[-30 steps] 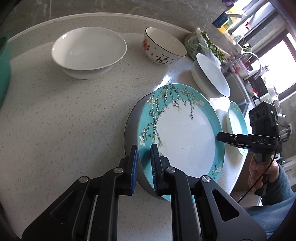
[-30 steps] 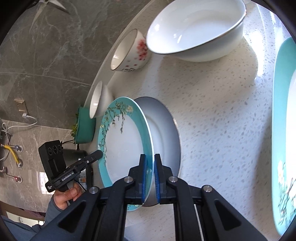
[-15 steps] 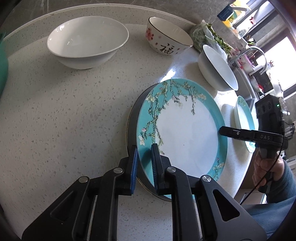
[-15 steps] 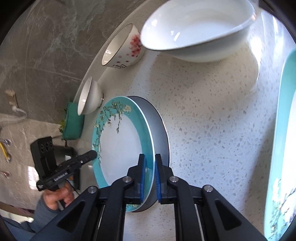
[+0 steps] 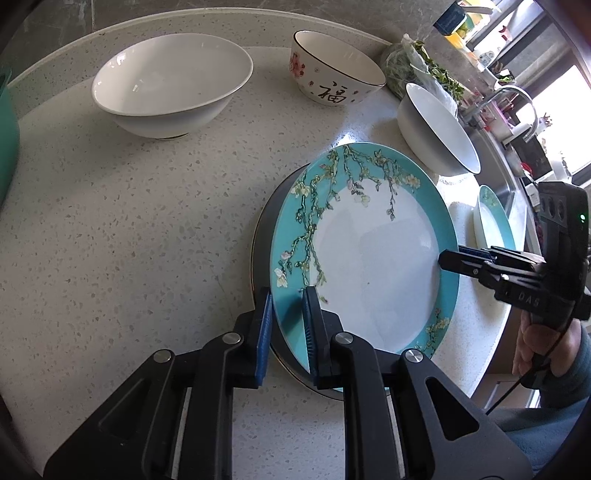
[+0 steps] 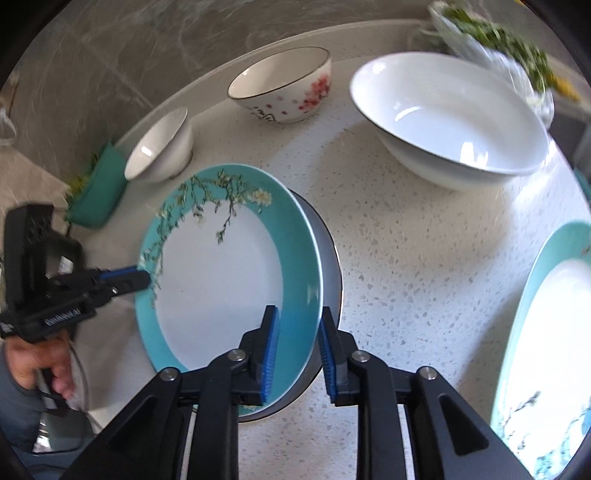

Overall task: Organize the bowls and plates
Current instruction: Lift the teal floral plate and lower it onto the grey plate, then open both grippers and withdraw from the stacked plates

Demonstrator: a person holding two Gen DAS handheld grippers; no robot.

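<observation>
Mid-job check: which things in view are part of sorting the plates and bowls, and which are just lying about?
Part of the job:
- teal floral plate, on the grey plate
- second teal plate
- large white bowl
- flowered bowl
- small white bowl
- left gripper, right gripper

Lying about:
- bag of greens
- green container

A: Daylight came in from the window (image 5: 550, 122), glare on the counter (image 5: 110, 229) by the plate (image 5: 369, 254).

B: Yeah, left view was sharp. Right one smeared, greens (image 6: 495, 33) blurry, heavy fisheye bend, dark corners.
</observation>
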